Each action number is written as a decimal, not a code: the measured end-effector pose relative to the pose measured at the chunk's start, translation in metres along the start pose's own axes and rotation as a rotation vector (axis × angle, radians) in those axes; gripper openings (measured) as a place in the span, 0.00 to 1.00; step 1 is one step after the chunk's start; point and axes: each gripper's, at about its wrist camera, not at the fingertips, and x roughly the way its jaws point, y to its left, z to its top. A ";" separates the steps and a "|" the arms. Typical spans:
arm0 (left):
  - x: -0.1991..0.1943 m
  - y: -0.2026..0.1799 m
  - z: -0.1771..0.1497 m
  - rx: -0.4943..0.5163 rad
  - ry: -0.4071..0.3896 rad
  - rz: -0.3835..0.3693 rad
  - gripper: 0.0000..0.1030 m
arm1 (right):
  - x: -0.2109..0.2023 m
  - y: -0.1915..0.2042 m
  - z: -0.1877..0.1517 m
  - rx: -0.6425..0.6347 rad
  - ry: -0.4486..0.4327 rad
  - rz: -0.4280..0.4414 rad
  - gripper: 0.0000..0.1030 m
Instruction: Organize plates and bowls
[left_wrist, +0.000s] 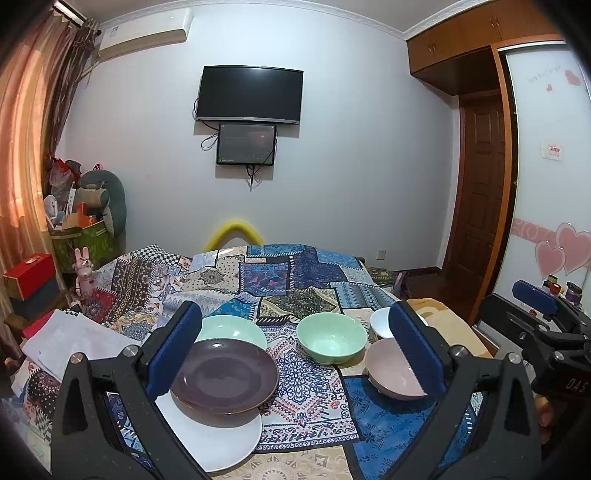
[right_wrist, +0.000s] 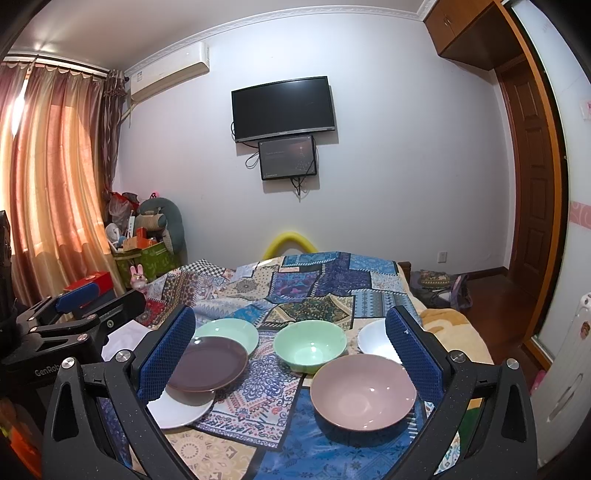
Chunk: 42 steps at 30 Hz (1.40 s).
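Observation:
On the patchwork cloth a dark purple plate (left_wrist: 224, 379) (right_wrist: 208, 364) rests partly on a white plate (left_wrist: 218, 439) (right_wrist: 181, 409) and overlaps a pale green plate (left_wrist: 231, 328) (right_wrist: 229, 329) behind it. To the right stand a green bowl (left_wrist: 331, 341) (right_wrist: 310, 345), a pink bowl (left_wrist: 393, 371) (right_wrist: 363, 392) and a white bowl (left_wrist: 382, 323) (right_wrist: 375, 339). My left gripper (left_wrist: 295, 354) is open above the cloth, nothing between its fingers. My right gripper (right_wrist: 290, 356) is open too, with the dishes ahead of it.
The patterned cloth (left_wrist: 306, 387) covers a bed that runs back toward a white wall with a television (left_wrist: 251, 94). White folded fabric (left_wrist: 74, 341) lies at the left. Boxes and a cluttered bin (left_wrist: 79, 229) stand by the curtain. A wardrobe (left_wrist: 546, 184) and wooden door are right.

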 end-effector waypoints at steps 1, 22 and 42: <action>0.000 0.000 0.000 0.001 0.000 0.000 0.99 | 0.000 0.001 -0.001 -0.001 0.000 0.000 1.00; 0.001 -0.001 -0.003 0.000 0.001 0.001 0.99 | 0.000 0.002 0.000 0.003 0.000 0.003 1.00; 0.001 0.000 -0.004 0.003 0.008 -0.005 0.99 | 0.000 0.005 0.000 0.012 0.001 0.011 1.00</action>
